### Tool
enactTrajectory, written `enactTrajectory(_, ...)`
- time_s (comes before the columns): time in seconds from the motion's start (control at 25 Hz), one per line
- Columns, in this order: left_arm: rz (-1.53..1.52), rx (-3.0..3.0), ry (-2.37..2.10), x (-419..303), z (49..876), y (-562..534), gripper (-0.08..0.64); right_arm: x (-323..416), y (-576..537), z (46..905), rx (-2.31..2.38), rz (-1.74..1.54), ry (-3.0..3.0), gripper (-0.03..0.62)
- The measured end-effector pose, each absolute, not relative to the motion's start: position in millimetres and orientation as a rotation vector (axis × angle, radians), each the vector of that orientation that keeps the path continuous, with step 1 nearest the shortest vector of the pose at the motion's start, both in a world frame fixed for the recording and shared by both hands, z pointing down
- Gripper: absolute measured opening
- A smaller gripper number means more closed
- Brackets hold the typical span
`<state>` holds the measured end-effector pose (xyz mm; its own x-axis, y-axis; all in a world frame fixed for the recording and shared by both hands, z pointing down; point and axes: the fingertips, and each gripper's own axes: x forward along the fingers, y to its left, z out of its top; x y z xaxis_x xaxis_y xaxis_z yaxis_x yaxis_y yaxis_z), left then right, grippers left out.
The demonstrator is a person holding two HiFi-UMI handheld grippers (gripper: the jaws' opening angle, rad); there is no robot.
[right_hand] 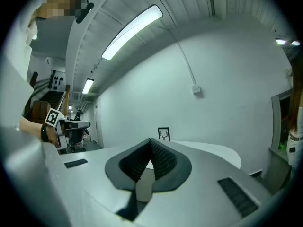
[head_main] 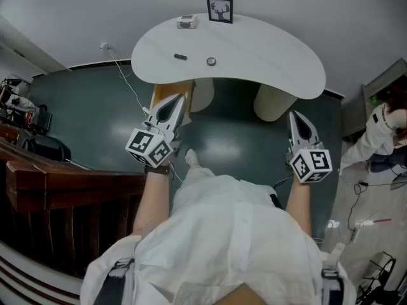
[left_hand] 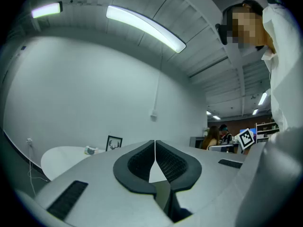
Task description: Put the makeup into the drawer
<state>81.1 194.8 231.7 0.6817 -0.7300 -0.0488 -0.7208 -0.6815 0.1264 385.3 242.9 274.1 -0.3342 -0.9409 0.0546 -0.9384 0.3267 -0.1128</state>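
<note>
On the white kidney-shaped table [head_main: 254, 49] lie a small dark stick-shaped makeup item [head_main: 180, 57], a small round item [head_main: 211, 61] and a pale little case [head_main: 186, 22]. Under the table's left part a wooden drawer unit [head_main: 170, 92] shows. My left gripper [head_main: 173, 103] hovers level in front of that unit, jaws shut with nothing between them. To the right, my right gripper [head_main: 296, 117] is also shut and empty, short of the table. The left gripper view has shut pads [left_hand: 155, 145] with the table [left_hand: 61, 157] and the case [left_hand: 91, 150] beyond. The right gripper view shows shut pads [right_hand: 150, 142] too.
A framed deer picture [head_main: 219, 9] stands at the table's back edge. Two cream cylinder legs [head_main: 273, 101] hold the table over a dark green floor. A dark wooden counter [head_main: 63, 183] runs along the left. A person in white [head_main: 378, 135] stands at the right beside cables.
</note>
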Motion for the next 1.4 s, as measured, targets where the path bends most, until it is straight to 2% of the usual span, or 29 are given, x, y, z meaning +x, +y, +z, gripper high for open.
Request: enactTrajectory(1.4,-0.18,2.784,-1.215,65.7,234.9,214.4,0.021,388.0,255.0,268.4,-1.753,-0.141,2.578,0.009)
